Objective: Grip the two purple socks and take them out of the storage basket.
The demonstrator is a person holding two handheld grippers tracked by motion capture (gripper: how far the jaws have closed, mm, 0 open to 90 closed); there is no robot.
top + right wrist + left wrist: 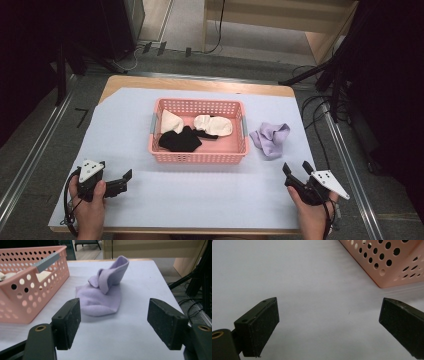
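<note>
Lilac sock (101, 293) lies crumpled beside the pink basket (30, 307), just ahead of the right gripper (113, 321), whose jaws gape wide, empty.

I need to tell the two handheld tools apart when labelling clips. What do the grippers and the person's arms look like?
Both the left gripper and the right gripper are black, each with two flat rectangular padded jaws, brass-coloured pivot screws, and a grey three-cornered plate with dark dots on top. A black cable trails from each. The forearms are bare: no sleeves or gloves.
</note>
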